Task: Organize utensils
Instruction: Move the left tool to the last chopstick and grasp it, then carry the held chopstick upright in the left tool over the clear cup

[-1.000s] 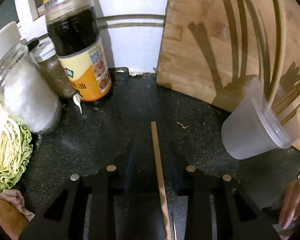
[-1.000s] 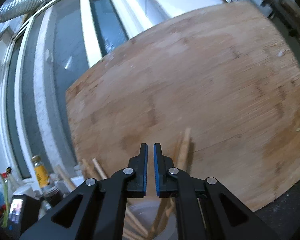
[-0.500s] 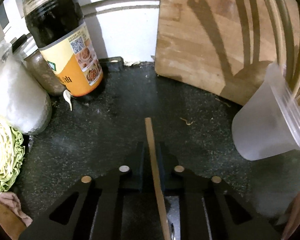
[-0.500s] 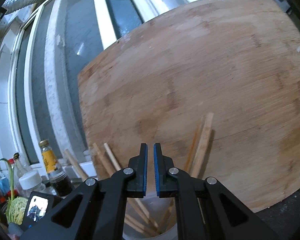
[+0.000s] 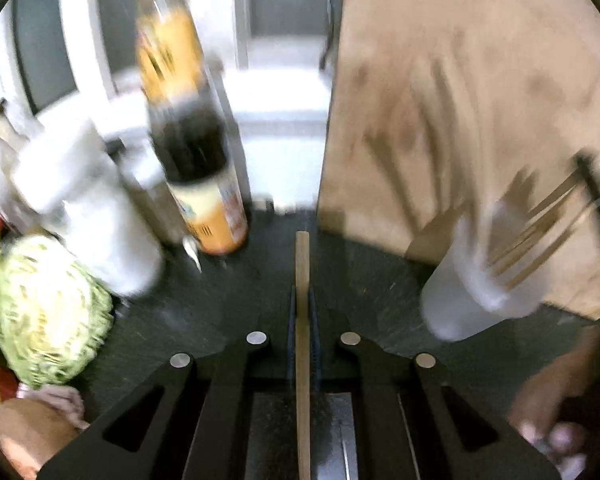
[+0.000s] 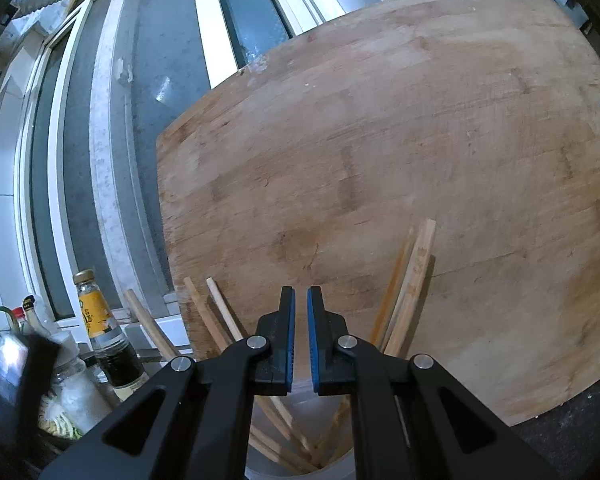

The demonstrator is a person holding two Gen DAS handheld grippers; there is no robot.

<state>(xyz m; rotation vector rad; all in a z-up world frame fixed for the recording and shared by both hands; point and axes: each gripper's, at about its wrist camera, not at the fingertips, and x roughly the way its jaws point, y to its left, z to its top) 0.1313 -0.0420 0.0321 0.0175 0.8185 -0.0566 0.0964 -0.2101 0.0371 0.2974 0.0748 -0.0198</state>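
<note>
Chopstick [image 5: 302,300] sits pinched between the left gripper's [image 5: 302,312] narrow jaws, pointing ahead; the picking-up step looks done; next it likely needs to swing right and drop into the plastic cup [image 5: 472,280]; the right gripper [image 6: 299,332] is closed, gripping the cup's rim.

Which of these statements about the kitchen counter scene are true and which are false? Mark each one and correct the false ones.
1. The left gripper is shut on a chopstick. True.
2. The plastic cup is empty. False: it holds several chopsticks.
3. The cutting board lies flat on the counter. False: it stands upright behind the cup.
4. A halved cabbage sits left of the sauce bottle. True.
5. The right gripper holds a chopstick. False: nothing shows between its pads.
</note>
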